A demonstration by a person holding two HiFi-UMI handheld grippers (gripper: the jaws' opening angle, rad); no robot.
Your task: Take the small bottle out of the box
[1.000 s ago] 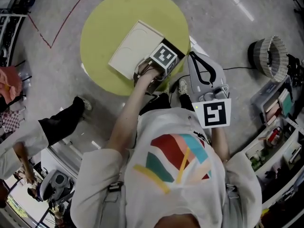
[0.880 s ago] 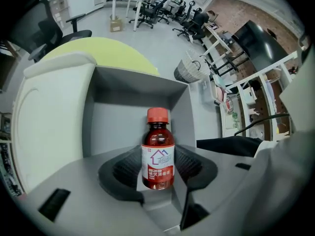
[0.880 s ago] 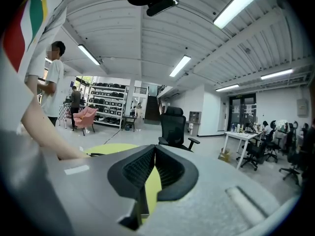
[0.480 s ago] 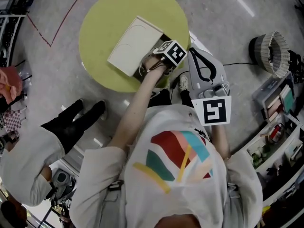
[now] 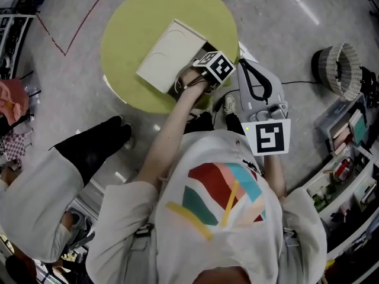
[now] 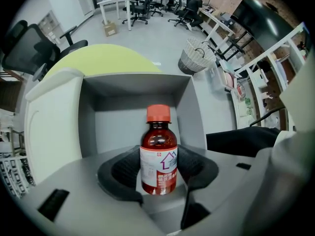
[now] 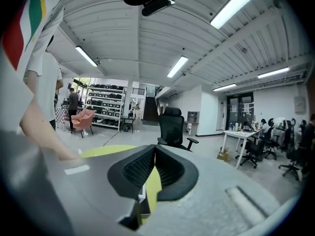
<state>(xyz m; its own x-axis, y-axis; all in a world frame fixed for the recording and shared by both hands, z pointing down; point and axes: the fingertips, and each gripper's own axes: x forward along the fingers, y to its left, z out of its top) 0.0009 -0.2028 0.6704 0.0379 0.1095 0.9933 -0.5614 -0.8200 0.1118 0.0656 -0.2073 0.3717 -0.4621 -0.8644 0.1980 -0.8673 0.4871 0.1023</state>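
My left gripper [image 6: 159, 150] has its jaws opening, and the small bottle [image 6: 158, 132] stands upright between the two black pads. As far as I can see the pads flank it and do not press on it, so I have no grip yet. My right gripper [image 7: 152, 151] hangs off to the side of the table [image 5: 136, 22], jaws clenched together on nothing.

The bottle is brown with an orange cap [image 6: 158, 113] and a white and red label, and it is inside the box [image 6: 128, 124], on the box floor with the grey walls around it. The cream lid [image 5: 169, 55] lies folded back on the table.

To do this grasp well, I judge I should first centre the bottle between the pads, then close on the labelled body, below the shoulder and well clear of the cap. The body is round and smooth, so a squeeze off-centre could spin it or tip it against a wall. The right wall looks close to my jaw, so I would keep the gripper level and lift straight up until the bottle clears the rim before moving sideways. Nothing holds the box down, and it may shift if I brush it; a slow lift seems wise.

Beyond the table's far edge stand a woven basket [image 6: 197, 55] and office chairs [image 6: 34, 43].
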